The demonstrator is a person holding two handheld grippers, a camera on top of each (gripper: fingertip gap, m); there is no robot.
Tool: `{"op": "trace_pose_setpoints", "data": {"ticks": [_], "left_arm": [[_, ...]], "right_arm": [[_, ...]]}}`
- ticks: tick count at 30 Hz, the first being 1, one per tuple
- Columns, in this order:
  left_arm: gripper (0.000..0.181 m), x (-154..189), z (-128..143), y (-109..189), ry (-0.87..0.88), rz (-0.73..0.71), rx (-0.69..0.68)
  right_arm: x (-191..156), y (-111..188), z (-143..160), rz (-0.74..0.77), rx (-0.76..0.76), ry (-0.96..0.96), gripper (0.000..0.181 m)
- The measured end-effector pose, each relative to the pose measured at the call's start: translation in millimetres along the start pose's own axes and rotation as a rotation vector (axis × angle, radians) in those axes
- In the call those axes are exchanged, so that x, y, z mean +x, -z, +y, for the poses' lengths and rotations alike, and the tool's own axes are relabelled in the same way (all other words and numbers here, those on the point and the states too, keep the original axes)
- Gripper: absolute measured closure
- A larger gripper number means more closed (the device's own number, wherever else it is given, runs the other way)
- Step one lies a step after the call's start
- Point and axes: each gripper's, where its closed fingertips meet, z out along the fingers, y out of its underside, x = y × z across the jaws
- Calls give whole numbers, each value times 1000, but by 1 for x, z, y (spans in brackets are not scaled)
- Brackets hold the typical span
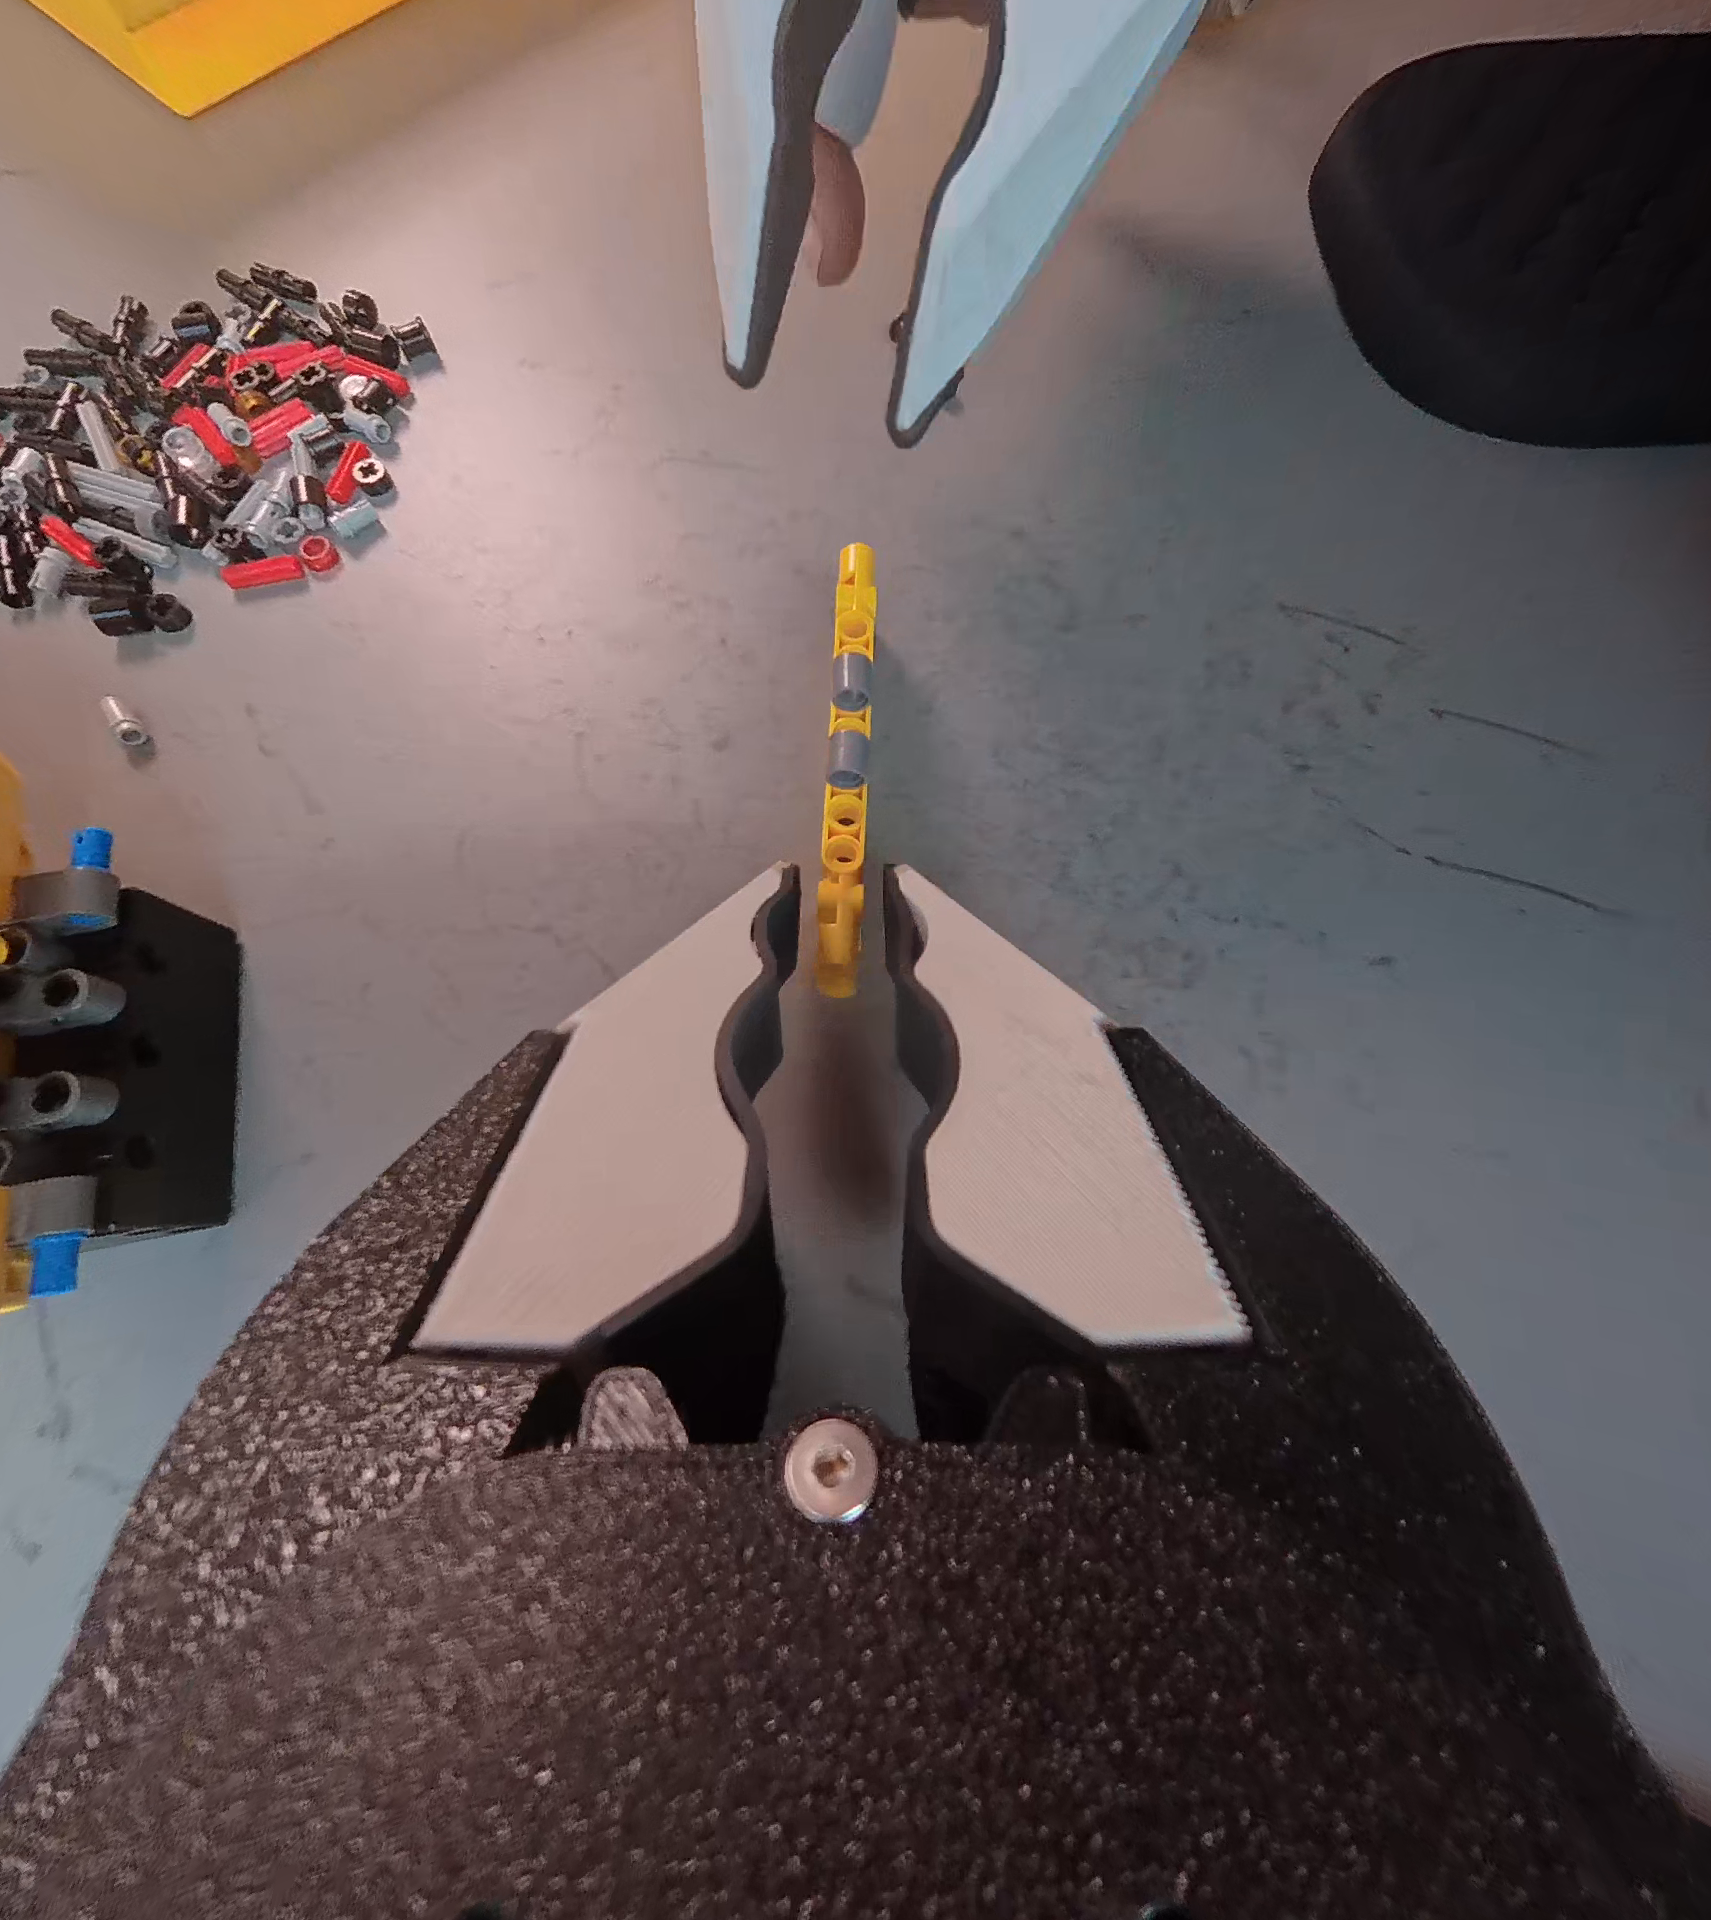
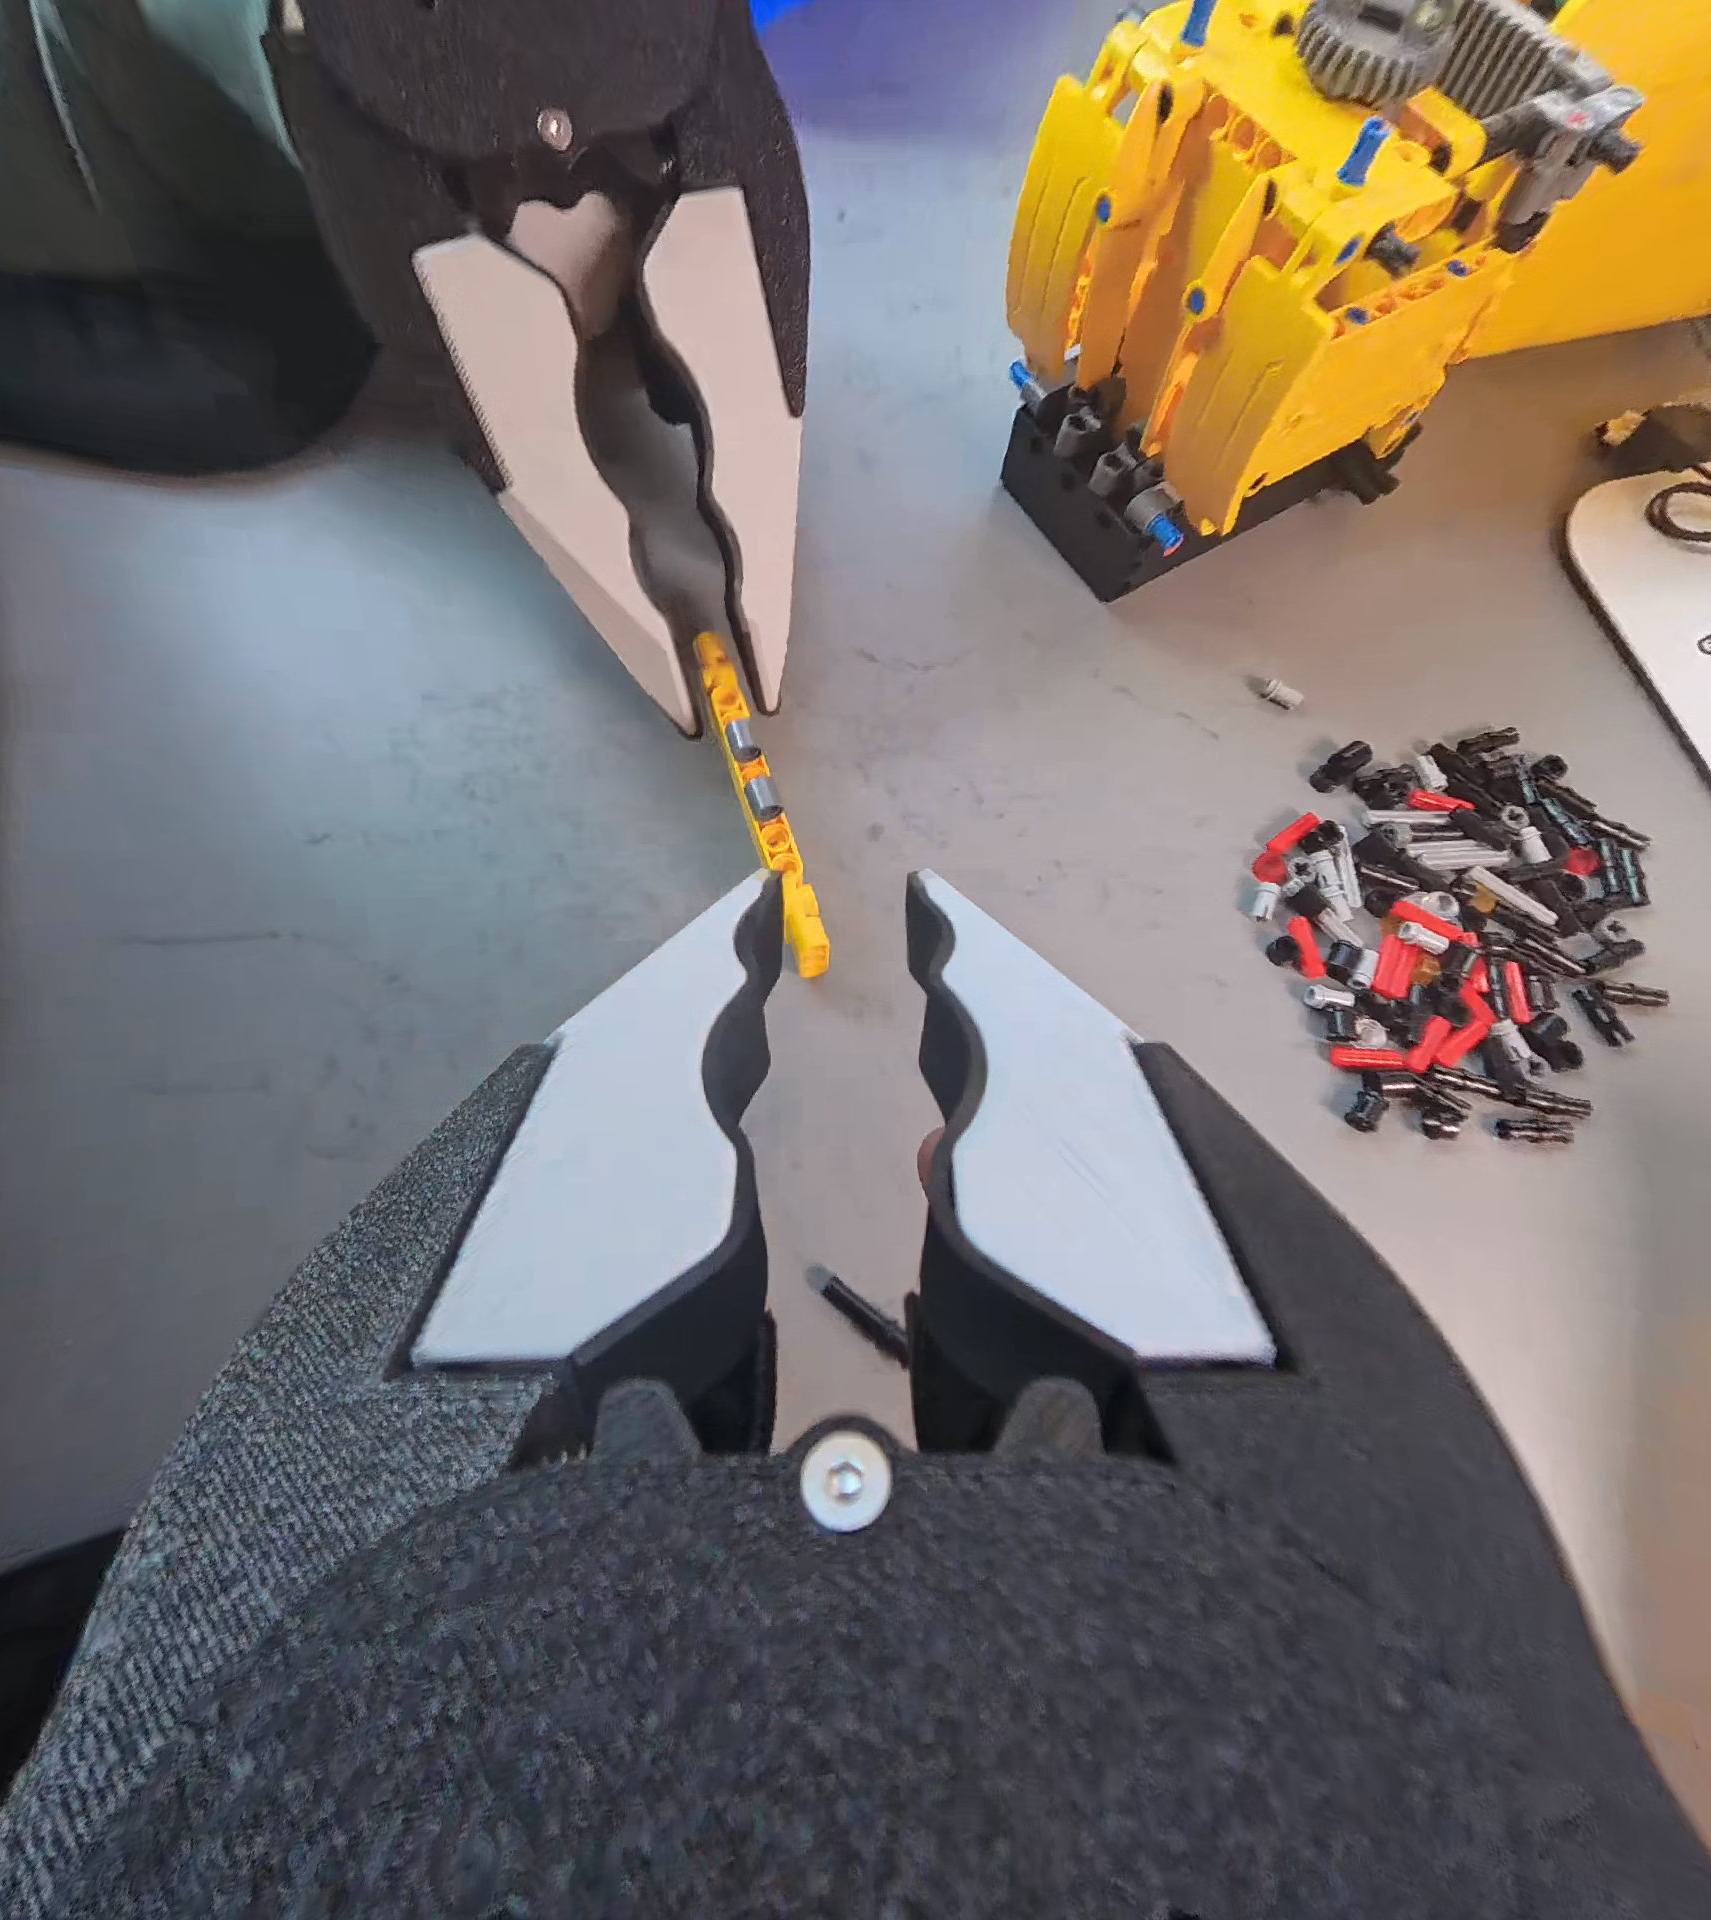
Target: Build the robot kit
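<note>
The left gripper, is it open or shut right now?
Open. The left gripper straddles one end of the yellow beam, with gaps visible on both sides.

Bare grey surface [image 1: 1194, 831] open beside yellow beam [image 1: 849, 769] toward dark chair [image 1: 1578, 239]. Other side: heap of small pins [image 1: 155, 447], stray grey pin [image 1: 126, 720], yellow model on black base [image 1: 103, 1060] crowd passage. Left tongs [image 1: 838, 883] and right tongs [image 2: 843, 883] face each other along beam, narrow gap between tips.
</note>
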Motion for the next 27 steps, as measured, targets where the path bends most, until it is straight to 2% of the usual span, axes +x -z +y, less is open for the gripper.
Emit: {"op": "trace_pose_setpoints", "data": {"ticks": [4,12,16,19,22,24,27], "left_arm": [[167,-4,-1,1,1,-29,8],[169,-12,-5,9,11,-82,57],[169,-23,-7,16,37,-140,86],[159,-34,-10,23,62,-200,129],[156,-39,-17,31,69,-232,183],[155,-40,-20,33,62,-237,203],[153,-38,-20,33,49,-222,204]], "right_arm": [[18,-4,-11,103,205,-94,158],[47,21,-11,281,327,-104,159],[62,38,-3,388,323,-92,160],[68,46,3,443,309,-82,165],[70,49,9,472,300,-70,165],[70,50,11,471,315,-72,179],[70,49,12,465,327,-84,181]]}}
